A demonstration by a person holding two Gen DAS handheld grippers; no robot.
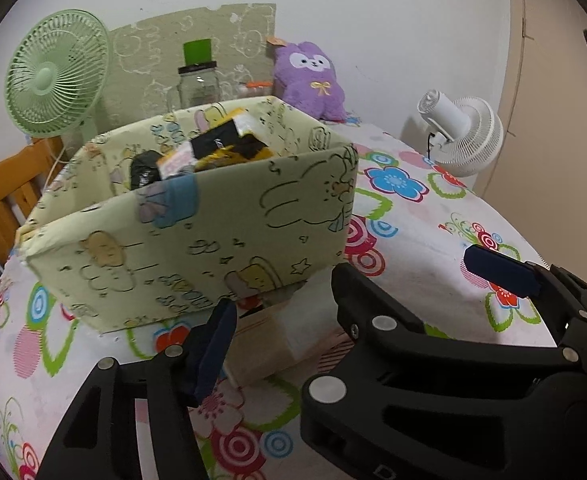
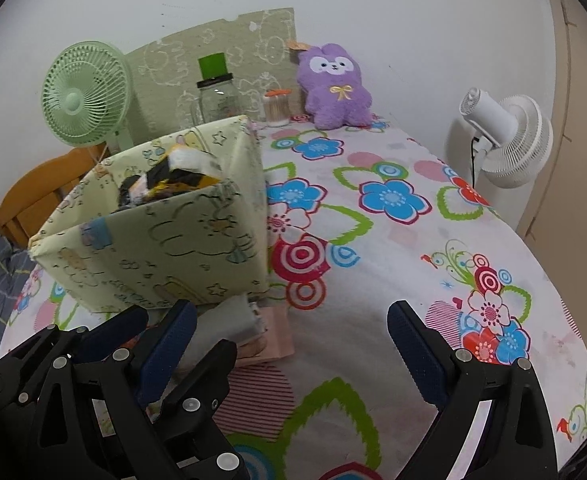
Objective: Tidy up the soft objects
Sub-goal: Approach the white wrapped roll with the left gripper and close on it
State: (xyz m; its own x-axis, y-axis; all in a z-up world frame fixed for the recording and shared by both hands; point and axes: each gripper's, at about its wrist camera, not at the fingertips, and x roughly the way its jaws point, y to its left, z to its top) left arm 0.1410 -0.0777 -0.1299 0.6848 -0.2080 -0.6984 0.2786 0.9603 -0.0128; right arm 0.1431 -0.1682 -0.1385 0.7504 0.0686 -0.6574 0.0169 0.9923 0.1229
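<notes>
A pale green cartoon-print box [image 1: 197, 248] [image 2: 153, 248] sits tilted on the flowered tablecloth [image 2: 373, 280], with yellow, black and white soft items piled inside. Its near end rests on a folded stack [image 1: 269, 340] [image 2: 253, 328] of grey and pink pieces. My left gripper [image 1: 349, 292] is open, one pad beside the stack's left side and the other out over the cloth. My right gripper [image 2: 289, 312] is open just in front of the stack, and its left finger crosses between the left gripper's fingers. A purple plush toy [image 1: 313, 80] [image 2: 335, 88] leans against the far wall.
A green fan [image 1: 53, 76] stands at the back left and a white fan [image 2: 505, 140] at the table's right edge. A glass jar with a green lid [image 2: 215, 92] and a toothpick holder [image 2: 277, 108] stand behind the box. Wooden furniture [image 2: 41, 196] sits at the left.
</notes>
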